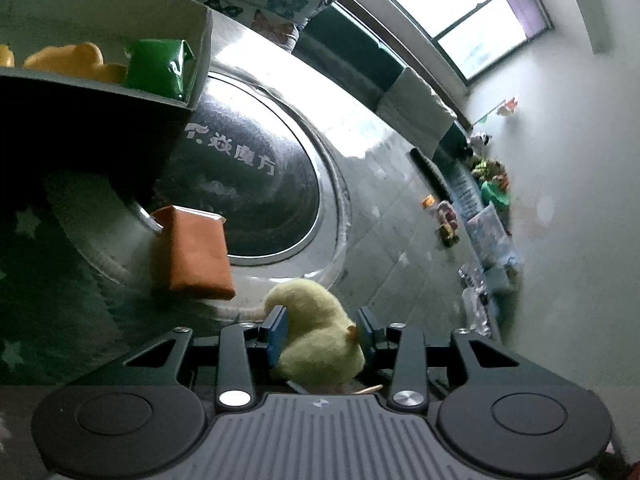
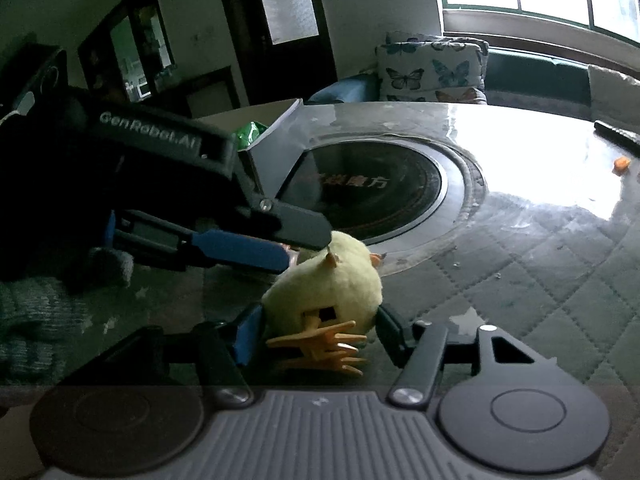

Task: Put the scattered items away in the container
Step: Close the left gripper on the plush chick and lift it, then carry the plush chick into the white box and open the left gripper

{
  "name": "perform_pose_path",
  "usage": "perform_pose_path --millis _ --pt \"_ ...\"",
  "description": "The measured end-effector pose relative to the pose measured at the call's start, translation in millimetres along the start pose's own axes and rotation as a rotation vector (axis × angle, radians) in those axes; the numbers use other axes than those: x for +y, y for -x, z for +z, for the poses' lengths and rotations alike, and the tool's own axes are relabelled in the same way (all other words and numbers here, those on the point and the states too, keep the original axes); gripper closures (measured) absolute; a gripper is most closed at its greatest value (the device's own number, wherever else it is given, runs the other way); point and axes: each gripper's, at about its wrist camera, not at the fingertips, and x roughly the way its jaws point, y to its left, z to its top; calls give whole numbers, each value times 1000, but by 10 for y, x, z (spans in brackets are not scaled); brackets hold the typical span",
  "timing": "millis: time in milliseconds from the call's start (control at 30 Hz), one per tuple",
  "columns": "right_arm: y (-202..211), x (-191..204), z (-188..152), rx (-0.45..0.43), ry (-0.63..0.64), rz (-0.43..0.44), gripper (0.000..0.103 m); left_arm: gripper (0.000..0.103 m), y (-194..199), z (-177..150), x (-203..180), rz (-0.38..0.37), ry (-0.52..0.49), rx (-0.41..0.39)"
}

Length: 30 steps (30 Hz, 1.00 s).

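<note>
Two claws: both flank one toy chick [image 2: 324,284], seemingly passing it over toward the box [image 1: 200,60].
Left claw [image 1: 322,330]: wide, pads barely off the fluff.
Right claw [image 2: 316,330]: narrower, cannot tell whether it presses.

Fuzzy felt-like chick [image 2: 332,288] with smooth plastic feet. Table [image 2: 540,280] covered in quilted cloth; glossy dark disc [image 2: 384,196] inset. Matt cardboard box [image 1: 200,60].

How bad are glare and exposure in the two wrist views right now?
Left wrist view: window blown out, bright glare streak on the table, box front in deep shadow, strong fisheye bending. Right wrist view: glare washes out the table's far right, room at left dark, the chick toy reasonably lit and sharp, left gripper dark but readable.
</note>
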Motion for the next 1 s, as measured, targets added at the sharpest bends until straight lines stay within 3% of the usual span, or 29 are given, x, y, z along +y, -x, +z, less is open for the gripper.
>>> perform_pose_path --millis 567,1000 --pt "17 -63 4 -12 -28 19 41 61 -212 59 70 56 115 -6" --pt "24 -79 -5 -8 -47 18 43 61 -200 28 49 32 78 -2"
